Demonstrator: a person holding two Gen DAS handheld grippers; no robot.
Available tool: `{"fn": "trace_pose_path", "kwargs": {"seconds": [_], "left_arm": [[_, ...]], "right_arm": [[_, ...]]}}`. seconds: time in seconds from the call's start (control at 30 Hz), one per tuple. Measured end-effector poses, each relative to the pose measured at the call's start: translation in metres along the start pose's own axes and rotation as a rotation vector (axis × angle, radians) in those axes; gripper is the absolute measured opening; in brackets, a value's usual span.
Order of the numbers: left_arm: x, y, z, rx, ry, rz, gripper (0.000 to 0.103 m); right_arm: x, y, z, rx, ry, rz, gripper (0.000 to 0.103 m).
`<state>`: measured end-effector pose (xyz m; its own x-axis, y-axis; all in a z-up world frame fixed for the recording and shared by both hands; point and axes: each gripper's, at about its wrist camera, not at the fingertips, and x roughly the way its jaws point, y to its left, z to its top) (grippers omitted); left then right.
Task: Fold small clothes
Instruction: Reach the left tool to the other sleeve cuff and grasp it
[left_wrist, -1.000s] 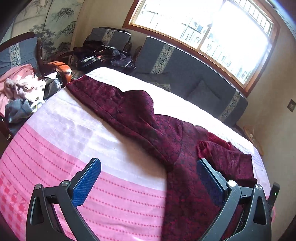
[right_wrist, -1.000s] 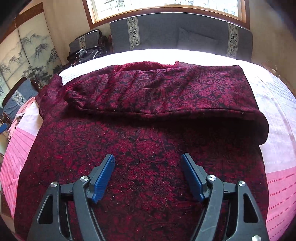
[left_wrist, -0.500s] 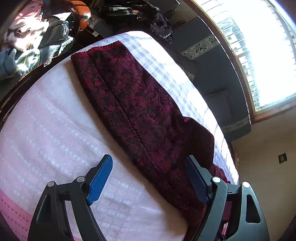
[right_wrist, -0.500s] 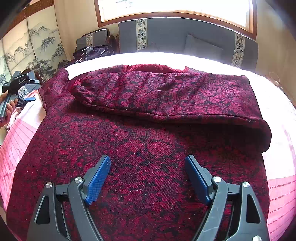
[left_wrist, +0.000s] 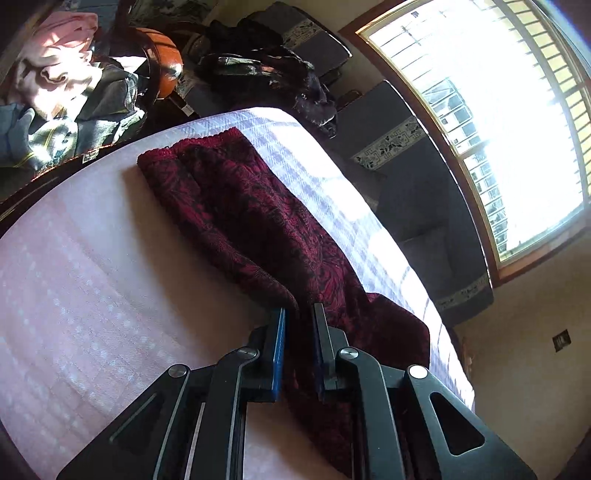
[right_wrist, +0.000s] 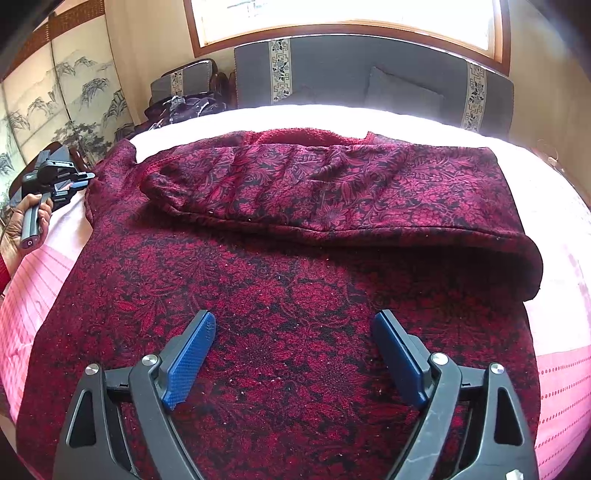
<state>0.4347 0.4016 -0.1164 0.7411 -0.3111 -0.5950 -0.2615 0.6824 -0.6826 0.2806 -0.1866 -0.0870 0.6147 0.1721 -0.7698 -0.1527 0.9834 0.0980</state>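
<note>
Fingers of my left gripper pinch the dark red patterned garment's sleeve, ready, I judge, to fold it inward (the other sleeve already lies across); my right gripper hovers wide above its body on the bed.

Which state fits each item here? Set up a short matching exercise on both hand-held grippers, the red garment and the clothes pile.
Column 1:
1. left hand-held gripper
2. right hand-held gripper
3. red patterned garment
4. pile of clothes

Column 2:
A. spread on the bed, one sleeve folded across
B. heaped beyond the bed
C. shut on the sleeve
D. open above the cloth

Pairs: 1-C, 2-D, 3-A, 4-B
</note>
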Motion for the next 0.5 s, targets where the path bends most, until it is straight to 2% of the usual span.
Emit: {"fn": "trace_pose_path", "kwargs": {"seconds": [0.1, 0.17, 0.27, 0.37, 0.5], "left_arm": [[-0.028, -0.042, -0.004, 0.084, -0.078, -0.076, 0.007], [-0.043, -0.086, -0.013, 0.156, -0.085, -0.127, 0.006], [-0.060, -0.169, -0.040, 0.328, -0.083, -0.176, 0.006], [-0.064, -0.249, -0.088, 0.485, -0.051, -0.247, 0.006], [-0.042, -0.326, -0.173, 0.595, 0.086, -0.355, 0.006]], "right_arm": [[0.000, -0.003, 0.000, 0.015, -0.004, 0.019, 0.086], [-0.001, -0.009, 0.001, 0.040, -0.011, 0.042, 0.086], [-0.004, -0.021, 0.000, 0.112, -0.034, 0.081, 0.086], [-0.006, -0.037, -0.001, 0.203, -0.060, 0.119, 0.086], [-0.009, -0.053, -0.003, 0.297, -0.091, 0.171, 0.086]]}}
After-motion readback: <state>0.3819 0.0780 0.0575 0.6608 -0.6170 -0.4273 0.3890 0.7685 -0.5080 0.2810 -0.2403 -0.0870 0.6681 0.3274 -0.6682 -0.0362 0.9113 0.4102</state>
